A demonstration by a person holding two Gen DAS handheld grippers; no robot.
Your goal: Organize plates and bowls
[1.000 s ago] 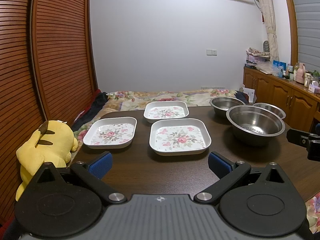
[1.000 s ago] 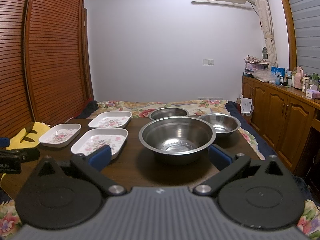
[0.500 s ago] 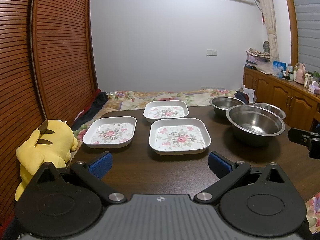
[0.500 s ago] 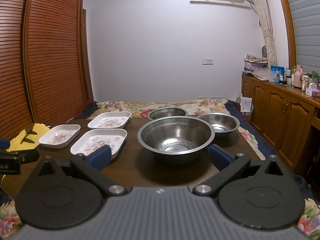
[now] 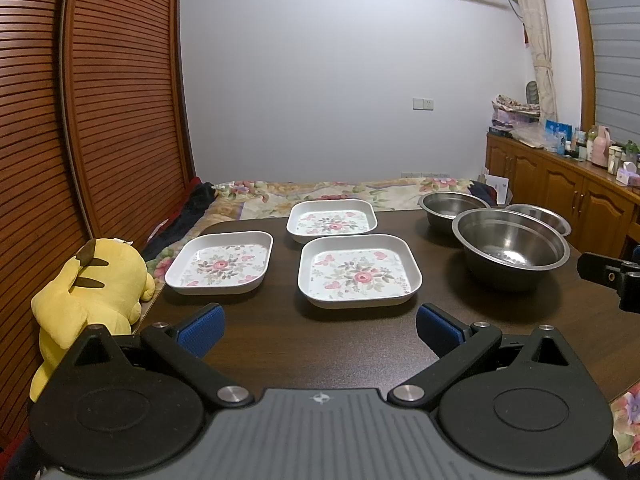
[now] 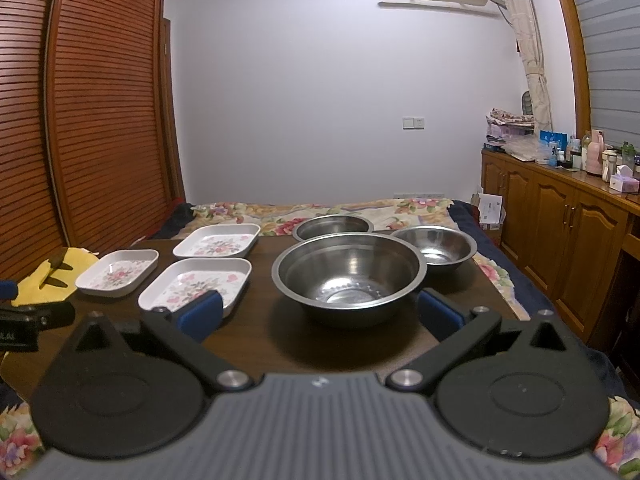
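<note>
- The left gripper (image 5: 318, 328) is held wide apart over the near table edge; nothing is gripped or touched.
- The right gripper (image 6: 318, 312) is likewise spread wide and empty, aimed at the large bowl (image 6: 348, 272).
- Three floral plates (image 5: 360, 270) are laid flat on the left half of the dark table (image 5: 280, 344), each apart from the others.
- Three steel bowls (image 5: 510, 246) are grouped on the right half.
- A yellow plush (image 5: 88, 284) is seen beside the table's left edge, against slatted wooden doors (image 5: 100, 120); a cabinet (image 6: 560, 232) lines the right wall.
</note>
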